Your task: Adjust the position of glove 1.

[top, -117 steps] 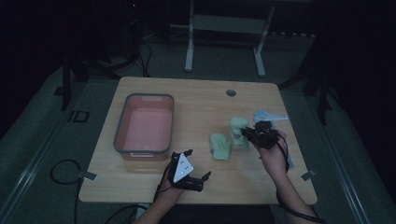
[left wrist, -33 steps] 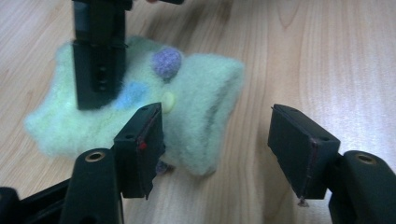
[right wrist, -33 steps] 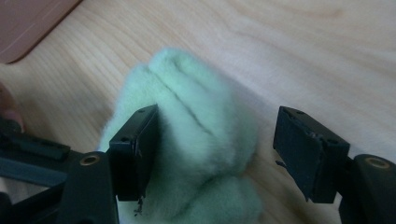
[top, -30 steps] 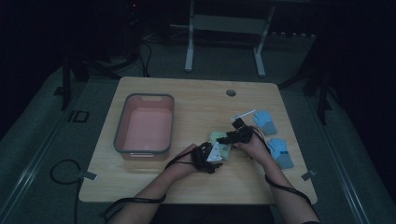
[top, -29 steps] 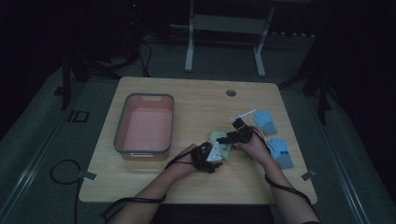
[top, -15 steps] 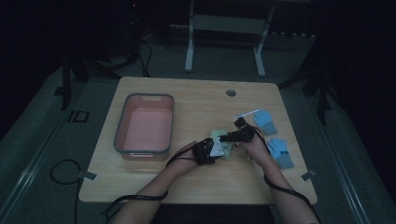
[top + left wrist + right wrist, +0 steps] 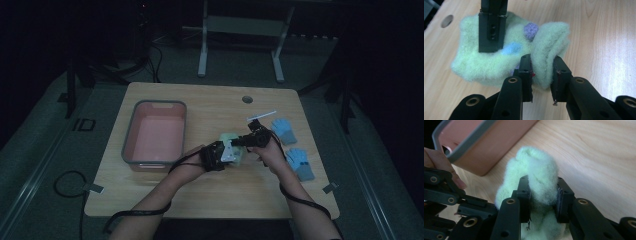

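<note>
A pale green fuzzy glove bundle (image 7: 240,159) with blue and purple dots hangs between both grippers just above the table's middle. My left gripper (image 7: 237,153) comes in from the left and is shut on a thick fold at one end (image 7: 543,65). The right gripper (image 7: 236,143) reaches in from the right, and its jaws have just closed on the other bunched end (image 7: 541,185). In the left gripper view one right gripper fingertip (image 7: 492,29) presses into the fuzz. The left gripper's linkage (image 7: 451,197) sits close at the lower left of the right gripper view.
A pink bin with a grey rim (image 7: 128,135) stands left of the hands, also close by in the right gripper view (image 7: 469,143). Two blue gloves (image 7: 283,130) (image 7: 301,164) lie at the table's right. A white strip (image 7: 261,116) lies behind the right hand.
Both grippers have closed on the green bundle. The two hands have shifted slightly upward in the high view, taking the bundle with them.
</note>
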The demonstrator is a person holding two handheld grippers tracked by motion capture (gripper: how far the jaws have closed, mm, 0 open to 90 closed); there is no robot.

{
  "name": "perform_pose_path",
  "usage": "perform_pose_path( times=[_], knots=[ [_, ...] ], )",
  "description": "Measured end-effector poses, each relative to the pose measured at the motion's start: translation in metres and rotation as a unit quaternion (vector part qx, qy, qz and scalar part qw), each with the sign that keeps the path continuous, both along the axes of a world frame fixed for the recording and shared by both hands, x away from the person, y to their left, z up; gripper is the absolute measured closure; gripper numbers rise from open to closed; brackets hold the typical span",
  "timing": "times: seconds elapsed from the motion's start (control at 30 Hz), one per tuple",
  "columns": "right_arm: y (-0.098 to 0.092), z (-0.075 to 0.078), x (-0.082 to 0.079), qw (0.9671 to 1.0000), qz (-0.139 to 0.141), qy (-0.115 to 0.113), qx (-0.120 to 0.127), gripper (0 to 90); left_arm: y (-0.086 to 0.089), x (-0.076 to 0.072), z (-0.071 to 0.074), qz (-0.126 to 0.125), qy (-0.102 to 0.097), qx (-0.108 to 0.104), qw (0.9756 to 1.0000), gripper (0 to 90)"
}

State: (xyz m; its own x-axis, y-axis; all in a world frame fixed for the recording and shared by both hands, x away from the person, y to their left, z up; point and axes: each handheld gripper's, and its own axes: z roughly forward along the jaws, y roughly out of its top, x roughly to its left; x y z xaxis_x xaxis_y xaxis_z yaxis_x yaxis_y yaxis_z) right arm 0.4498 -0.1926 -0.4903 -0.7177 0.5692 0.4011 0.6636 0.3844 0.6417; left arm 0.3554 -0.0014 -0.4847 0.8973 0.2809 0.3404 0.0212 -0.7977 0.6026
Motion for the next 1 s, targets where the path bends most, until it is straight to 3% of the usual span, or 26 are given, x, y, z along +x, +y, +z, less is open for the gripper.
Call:
perform_pose_path(
  times=[0.3,0.5,0.83,1.0],
  knots=[
    [0.025,0.023,0.002,0.9998,0.01,-0.017,0.004,70.4,0.024,-0.002,0.025,0.015,-0.01,0.005,0.9998,73.4],
    [0.047,0.039,0.004,0.9992,0.024,-0.031,-0.001,70.4,0.042,0.0,0.039,0.022,-0.005,0.007,0.9997,73.7],
    [0.084,0.055,0.008,0.9982,0.046,-0.04,0.001,70.5,0.073,-0.005,0.05,0.042,-0.019,0.013,0.9988,73.7],
    [0.106,0.058,0.009,0.9973,0.058,-0.045,-0.005,70.5,0.09,-0.006,0.052,0.057,-0.013,0.017,0.9981,73.6]
  ],
)
